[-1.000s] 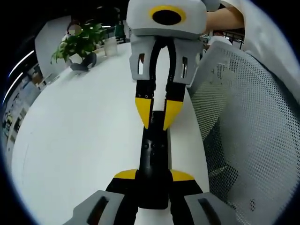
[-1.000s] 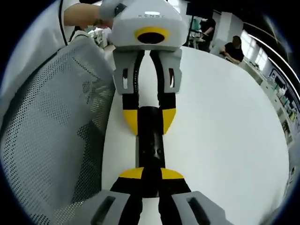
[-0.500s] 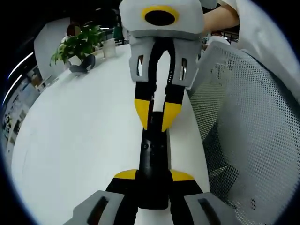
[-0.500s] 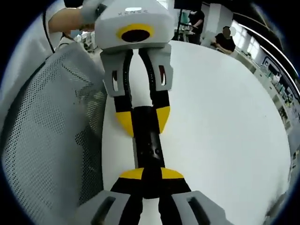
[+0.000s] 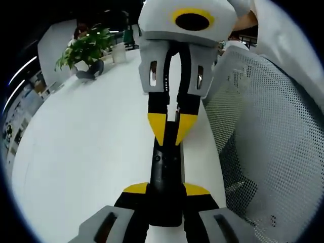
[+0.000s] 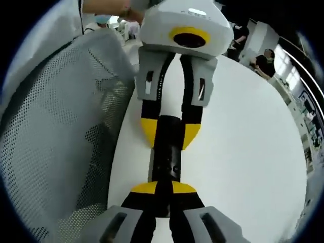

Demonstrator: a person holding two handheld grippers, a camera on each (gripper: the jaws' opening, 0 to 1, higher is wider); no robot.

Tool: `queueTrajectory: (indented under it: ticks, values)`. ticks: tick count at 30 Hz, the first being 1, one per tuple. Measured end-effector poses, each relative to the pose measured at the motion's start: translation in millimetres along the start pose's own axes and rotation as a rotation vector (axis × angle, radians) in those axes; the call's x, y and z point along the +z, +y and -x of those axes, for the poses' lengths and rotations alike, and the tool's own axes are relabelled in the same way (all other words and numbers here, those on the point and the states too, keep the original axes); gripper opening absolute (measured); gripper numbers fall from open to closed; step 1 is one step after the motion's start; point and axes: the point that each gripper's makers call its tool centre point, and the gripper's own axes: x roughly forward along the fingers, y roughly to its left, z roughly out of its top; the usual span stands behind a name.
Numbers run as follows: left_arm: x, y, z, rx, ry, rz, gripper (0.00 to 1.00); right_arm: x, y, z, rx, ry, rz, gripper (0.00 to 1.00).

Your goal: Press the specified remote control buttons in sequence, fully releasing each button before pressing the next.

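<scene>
A black remote control [image 5: 165, 167] lies lengthwise between my two grippers, just above the white table [image 5: 91, 147]. In the left gripper view my left gripper [image 5: 166, 190] is shut on its near end, one yellow-tipped jaw on each long side. My right gripper [image 5: 171, 129] comes down from the top of that view with its tips drawn together on the remote's far half. In the right gripper view the remote control [image 6: 167, 157] runs from my right gripper [image 6: 163, 188], shut with its tips resting on the remote's top, up to the left gripper [image 6: 169, 134] clamping its sides.
A grey mesh chair back [image 5: 263, 136] stands right beside the table edge, also in the right gripper view as the chair back [image 6: 55, 131]. A potted plant [image 5: 86, 48] sits at the table's far side. People [image 6: 263, 61] sit beyond the table. The person's sleeve [image 5: 291, 40] hangs above the chair.
My right gripper has tilted and its tips have drawn closer together over the remote. The right gripper view has swung sideways. My left gripper keeps its hold unchanged.
</scene>
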Motion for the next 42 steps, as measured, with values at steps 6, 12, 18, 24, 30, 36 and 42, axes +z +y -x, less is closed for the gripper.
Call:
queueTrajectory:
  ticks: [6,12,18,24,30,36,42]
  values:
    - [0.1,0.0,0.0,0.004,0.002,0.002,0.22,0.8,-3.4,0.3,-0.053,-0.048,-0.16,0.03]
    - [0.0,0.3,0.0,0.007,-0.006,0.005,0.22,1.4,-2.0,1.4,-0.088,-0.104,-0.071,0.04]
    - [-0.1,0.3,-0.1,0.007,-0.004,0.005,0.22,5.0,-1.3,-0.3,-0.075,-0.073,0.058,0.04]
    - [0.0,0.3,0.0,0.008,-0.009,0.007,0.22,5.1,-2.4,-1.6,-0.015,-0.027,0.084,0.04]
    - [0.4,0.3,-0.5,0.012,-0.004,0.011,0.22,5.4,-2.8,-2.4,-0.076,-0.02,-0.056,0.03]
    - [0.4,0.4,-0.5,0.017,-0.008,0.015,0.22,5.2,-5.4,0.4,-0.1,-0.122,-0.147,0.03]
    - [0.4,0.3,-0.4,0.018,-0.015,0.02,0.22,10.4,-2.4,-1.8,-0.095,-0.115,0.01,0.01]
